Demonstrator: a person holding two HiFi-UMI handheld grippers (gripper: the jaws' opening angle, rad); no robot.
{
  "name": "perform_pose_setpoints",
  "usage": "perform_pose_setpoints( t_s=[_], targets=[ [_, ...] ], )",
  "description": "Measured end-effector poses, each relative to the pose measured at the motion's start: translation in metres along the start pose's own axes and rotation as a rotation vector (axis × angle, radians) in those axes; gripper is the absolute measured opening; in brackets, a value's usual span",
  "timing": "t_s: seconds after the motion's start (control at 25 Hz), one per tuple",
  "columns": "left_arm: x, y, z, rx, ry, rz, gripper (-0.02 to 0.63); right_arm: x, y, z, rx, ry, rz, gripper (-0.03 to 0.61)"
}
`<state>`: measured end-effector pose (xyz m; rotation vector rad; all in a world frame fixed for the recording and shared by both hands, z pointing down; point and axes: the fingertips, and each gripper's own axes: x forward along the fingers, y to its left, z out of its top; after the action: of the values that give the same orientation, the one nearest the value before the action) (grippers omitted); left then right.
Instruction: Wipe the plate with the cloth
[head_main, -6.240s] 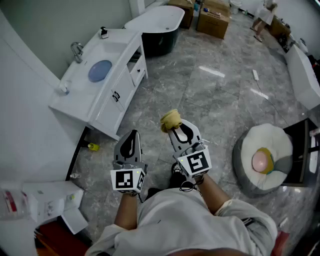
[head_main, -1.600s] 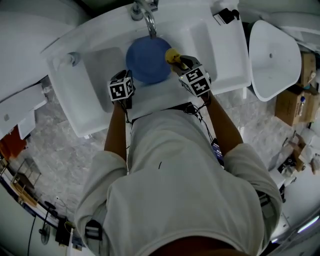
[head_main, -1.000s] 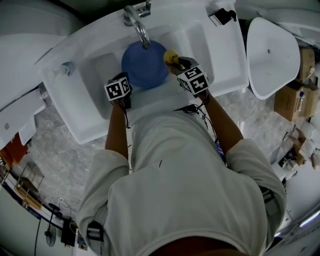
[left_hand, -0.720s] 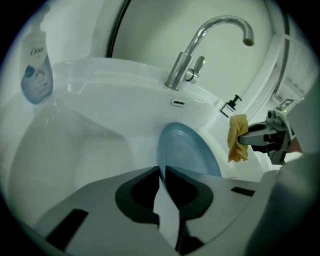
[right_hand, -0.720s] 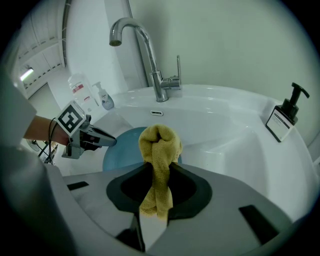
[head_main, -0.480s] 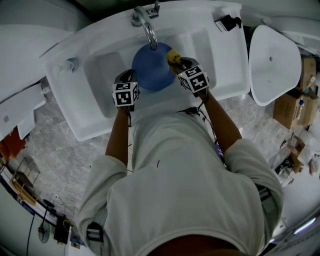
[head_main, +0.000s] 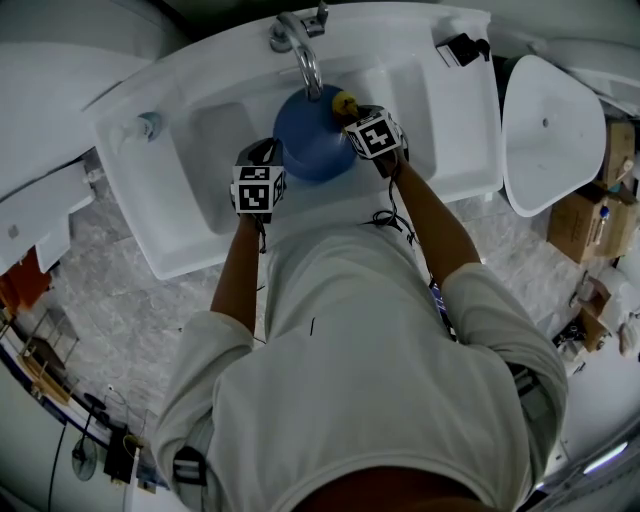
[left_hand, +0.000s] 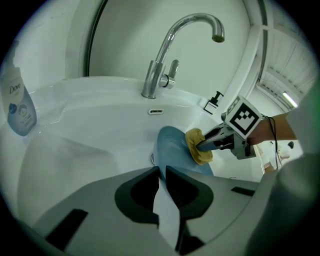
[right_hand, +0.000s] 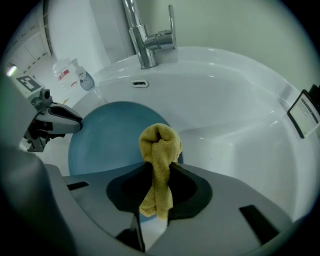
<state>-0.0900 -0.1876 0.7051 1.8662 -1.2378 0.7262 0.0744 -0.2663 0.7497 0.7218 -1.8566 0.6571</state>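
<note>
A blue plate (head_main: 312, 140) sits tilted in the white sink basin (head_main: 210, 130), under the faucet. My left gripper (head_main: 268, 152) is at the plate's near-left rim, and in the left gripper view its jaws (left_hand: 162, 170) stand shut on that rim of the plate (left_hand: 172, 150). My right gripper (head_main: 352, 110) is shut on a bunched yellow cloth (head_main: 345, 102). In the right gripper view the cloth (right_hand: 160, 142) sticks out past the jaws (right_hand: 159, 167) and rests against the face of the plate (right_hand: 107, 135). The left gripper (right_hand: 75, 121) shows at the plate's left edge.
A chrome faucet (head_main: 303, 50) arches over the basin. A soap bottle (left_hand: 17, 110) stands on the counter's left side and a small black-and-white item (head_main: 460, 48) on its right. A white bathtub (head_main: 550, 130) and cardboard boxes (head_main: 600, 200) lie to the right.
The person came from the open floor up to the sink. Over the last second the left gripper closed in on the plate's rim, and the right gripper carried the cloth onto the plate.
</note>
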Motion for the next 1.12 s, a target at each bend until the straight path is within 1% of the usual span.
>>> perform_pose_setpoints(
  t_s=[0.2, 0.36, 0.44, 0.64, 0.92, 1.0, 1.12],
  targets=[
    [0.007, -0.017, 0.005, 0.032, 0.003, -0.046, 0.060, 0.005, -0.004, -0.004, 0.032, 0.030, -0.015, 0.089],
    [0.011, -0.031, 0.009, 0.039, 0.000, -0.075, 0.061, 0.011, -0.004, -0.002, 0.051, 0.016, -0.021, 0.089],
    [0.014, -0.037, 0.010, 0.042, 0.004, -0.085, 0.063, 0.012, 0.000, -0.001, 0.045, 0.020, -0.023, 0.089],
    [0.015, -0.039, 0.012, 0.044, 0.007, -0.095, 0.064, 0.014, 0.025, 0.016, -0.051, -0.017, 0.021, 0.089],
    [0.013, -0.040, 0.010, 0.032, 0.019, -0.093, 0.064, 0.007, 0.086, 0.024, -0.260, -0.037, 0.135, 0.089],
    [0.013, -0.038, 0.008, 0.021, 0.022, -0.096, 0.064, 0.006, 0.099, 0.021, -0.294, -0.036, 0.164, 0.089],
    [0.011, -0.037, 0.005, 0.001, 0.023, -0.099, 0.064, 0.004, 0.114, 0.010, -0.318, -0.017, 0.220, 0.089]
  ],
)
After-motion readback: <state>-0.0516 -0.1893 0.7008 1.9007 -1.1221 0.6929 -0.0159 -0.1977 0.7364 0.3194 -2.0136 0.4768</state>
